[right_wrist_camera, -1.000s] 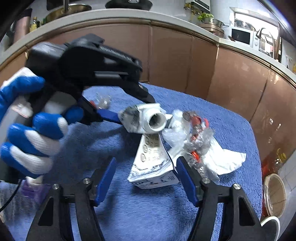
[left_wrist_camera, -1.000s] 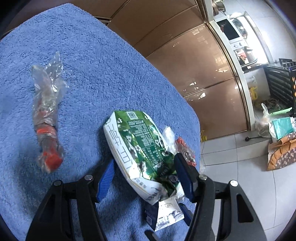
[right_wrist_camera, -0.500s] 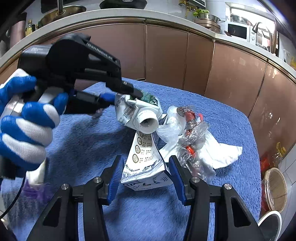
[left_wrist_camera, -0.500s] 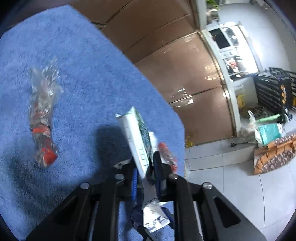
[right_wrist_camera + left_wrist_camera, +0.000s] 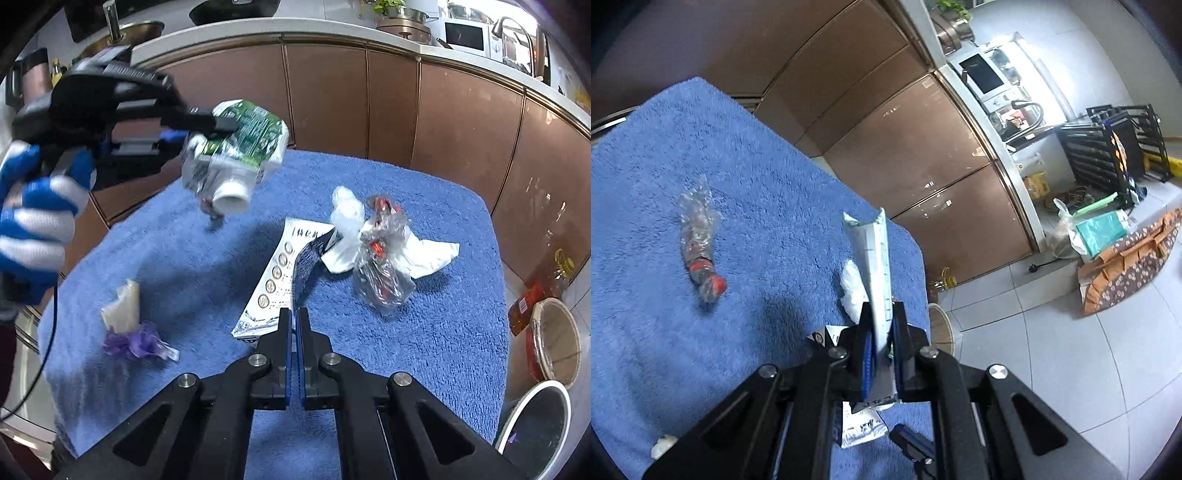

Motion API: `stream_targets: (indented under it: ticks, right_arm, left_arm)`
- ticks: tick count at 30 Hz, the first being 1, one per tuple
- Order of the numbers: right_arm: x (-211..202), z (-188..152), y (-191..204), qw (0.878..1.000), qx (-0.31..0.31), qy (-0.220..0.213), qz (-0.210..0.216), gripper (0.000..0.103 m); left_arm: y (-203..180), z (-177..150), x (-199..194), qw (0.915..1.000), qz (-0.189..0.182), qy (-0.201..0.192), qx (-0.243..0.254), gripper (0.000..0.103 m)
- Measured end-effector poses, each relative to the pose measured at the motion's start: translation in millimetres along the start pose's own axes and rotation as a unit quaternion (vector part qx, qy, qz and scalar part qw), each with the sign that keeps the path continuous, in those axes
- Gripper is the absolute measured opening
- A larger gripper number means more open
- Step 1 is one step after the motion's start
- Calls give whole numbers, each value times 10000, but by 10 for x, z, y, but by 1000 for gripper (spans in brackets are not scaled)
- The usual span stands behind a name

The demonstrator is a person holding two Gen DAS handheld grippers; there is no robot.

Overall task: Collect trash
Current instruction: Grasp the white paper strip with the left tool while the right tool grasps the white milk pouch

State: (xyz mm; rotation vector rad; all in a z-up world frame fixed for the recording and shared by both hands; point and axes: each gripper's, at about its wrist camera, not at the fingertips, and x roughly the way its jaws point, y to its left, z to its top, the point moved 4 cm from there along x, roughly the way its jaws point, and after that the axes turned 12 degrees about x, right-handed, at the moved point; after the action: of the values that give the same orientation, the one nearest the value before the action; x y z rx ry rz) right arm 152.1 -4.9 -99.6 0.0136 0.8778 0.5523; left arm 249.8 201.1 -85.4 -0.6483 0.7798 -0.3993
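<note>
My left gripper (image 5: pixel 882 332) is shut on a crushed green and white carton (image 5: pixel 873 266) and holds it up above the blue towel (image 5: pixel 738 184). In the right wrist view the same carton (image 5: pixel 236 155) hangs in the air at upper left. My right gripper (image 5: pixel 294 325) is shut on the near edge of a flattened white and dark blue carton (image 5: pixel 280 277) lying on the towel. A crumpled clear wrapper with red parts (image 5: pixel 384 266) and white paper (image 5: pixel 424 254) lie beside it.
A clear wrapper with a red end (image 5: pixel 700 243) lies on the towel's left part. A purple and cream wrapper (image 5: pixel 129 325) lies at near left. A woven basket (image 5: pixel 554 339) and a white-rimmed bin (image 5: pixel 535 421) stand on the floor at right. Brown cabinets stand behind.
My left gripper closed on the green carton and lifted it off the towel. My right gripper closed on the flat white carton's edge.
</note>
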Motion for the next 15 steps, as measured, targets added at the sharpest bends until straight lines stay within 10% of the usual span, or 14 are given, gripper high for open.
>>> stream_targets:
  ticks: [3,15]
  right_arm:
    - [-25,143,79,10000,7,-22,55,52]
    - [767,392,179,9920,-15,1158,-499,42]
  left_arm:
    - [-40,-4,-124,9999,-18,-44,99,8]
    - [326,-33,-533,9996,35,-197,175,8]
